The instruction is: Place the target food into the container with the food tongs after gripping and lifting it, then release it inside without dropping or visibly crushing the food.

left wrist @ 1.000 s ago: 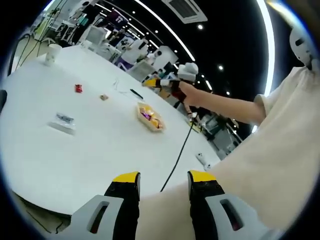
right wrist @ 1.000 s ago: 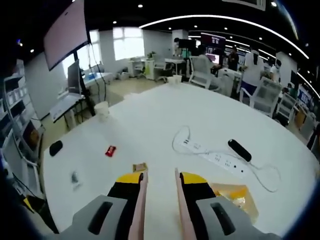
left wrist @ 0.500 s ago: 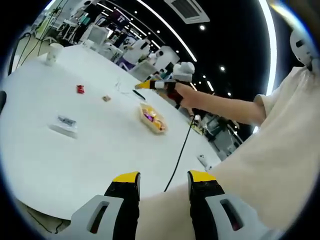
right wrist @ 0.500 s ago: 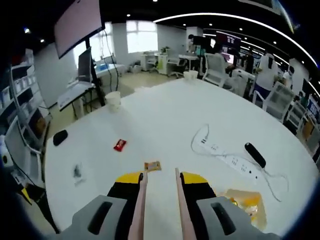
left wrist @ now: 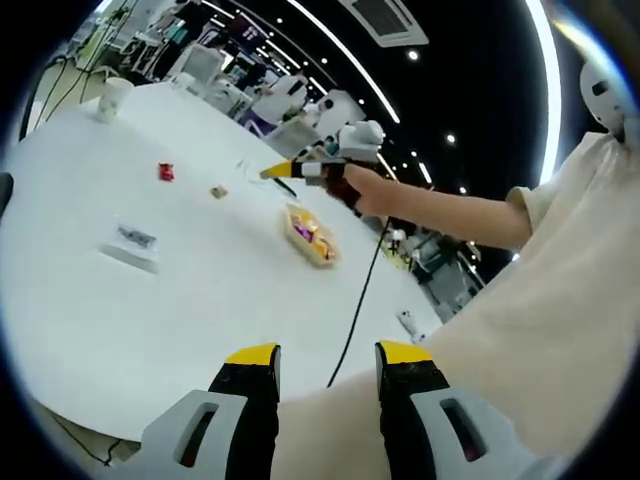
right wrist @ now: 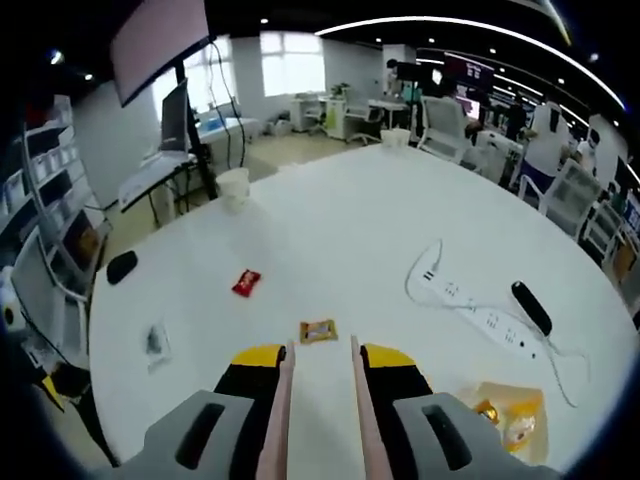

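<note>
A: Now, what lies on the counter point(right wrist: 330, 230) in the right gripper view, from left to right?

B: At the far left edge there is a dark computer mouse point(right wrist: 121, 266). Then comes a small clear wrapper point(right wrist: 156, 340), and above it, further away, a white paper cup point(right wrist: 233, 187). Next is a red snack packet point(right wrist: 245, 282). Near the middle lies a small brown-and-gold snack packet point(right wrist: 319, 331), just ahead of the tips of the right tongs point(right wrist: 318, 352). To the right is a white power strip point(right wrist: 478, 312) with its cable, and beside it a black remote point(right wrist: 531, 307). At the lower right sits the clear container point(right wrist: 512, 417), with wrapped snacks already inside.

A: In what state are the right tongs?

B: The two thin blades are a little apart and nothing is between them. They are above the counter, not touching the packet.

A: And the left gripper view?

B: The left tongs point(left wrist: 328, 352) are open and hold nothing. Behind them a black cable point(left wrist: 357, 305) runs over the white counter. The container shows in the middle of the counter, and the right tongs hover above it, in a person's hand point(left wrist: 362, 190).
</note>
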